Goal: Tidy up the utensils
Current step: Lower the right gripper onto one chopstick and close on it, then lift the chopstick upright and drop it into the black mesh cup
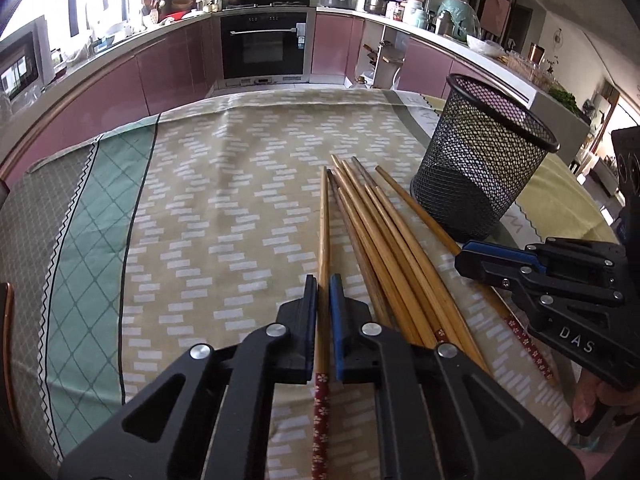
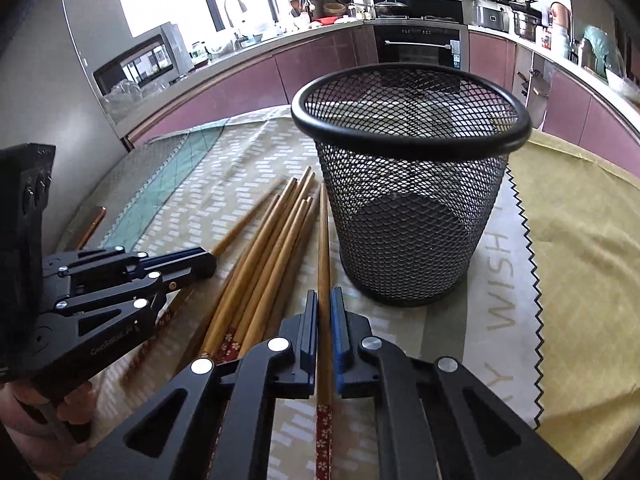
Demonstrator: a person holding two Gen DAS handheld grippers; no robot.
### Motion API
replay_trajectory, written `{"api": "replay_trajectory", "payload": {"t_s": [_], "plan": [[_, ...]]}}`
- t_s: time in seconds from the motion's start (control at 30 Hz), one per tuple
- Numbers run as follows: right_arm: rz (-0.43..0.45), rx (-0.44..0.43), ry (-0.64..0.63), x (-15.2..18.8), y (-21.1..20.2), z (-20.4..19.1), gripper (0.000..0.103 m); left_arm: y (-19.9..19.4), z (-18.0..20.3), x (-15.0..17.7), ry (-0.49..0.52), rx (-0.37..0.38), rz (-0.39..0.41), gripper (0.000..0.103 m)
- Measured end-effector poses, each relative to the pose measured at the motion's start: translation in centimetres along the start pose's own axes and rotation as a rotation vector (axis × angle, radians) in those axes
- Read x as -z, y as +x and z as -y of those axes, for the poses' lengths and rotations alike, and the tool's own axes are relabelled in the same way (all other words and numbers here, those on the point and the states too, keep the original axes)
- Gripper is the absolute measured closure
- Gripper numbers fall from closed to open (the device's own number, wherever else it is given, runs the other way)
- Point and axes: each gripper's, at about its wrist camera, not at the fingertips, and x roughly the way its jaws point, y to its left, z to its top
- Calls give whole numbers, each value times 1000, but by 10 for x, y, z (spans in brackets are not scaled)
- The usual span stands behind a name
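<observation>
Several wooden chopsticks with red flowered ends lie in a loose bundle on the tablecloth, left of a black mesh holder. My left gripper is shut on the leftmost chopstick. My right gripper is shut on the rightmost chopstick, right beside the mesh holder. The holder stands upright and looks empty. Each gripper shows in the other's view: the right gripper and the left gripper.
A patterned tablecloth covers the table, with a yellow cloth under and right of the holder. The table's far edge faces pink kitchen cabinets and an oven. A copper-coloured rod lies at the left edge.
</observation>
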Motion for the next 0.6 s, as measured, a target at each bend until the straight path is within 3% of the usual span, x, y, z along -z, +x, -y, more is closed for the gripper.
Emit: {"api": "replay_trajectory", "payload": {"t_s": [0.27, 0.6], "plan": [[99, -140, 5, -6, -43, 2, 97, -45, -7, -12, -3, 87, 98, 96], [254, -213, 17, -28, -96, 12, 97, -117, -1, -40, 23, 242, 260, 96]]}}
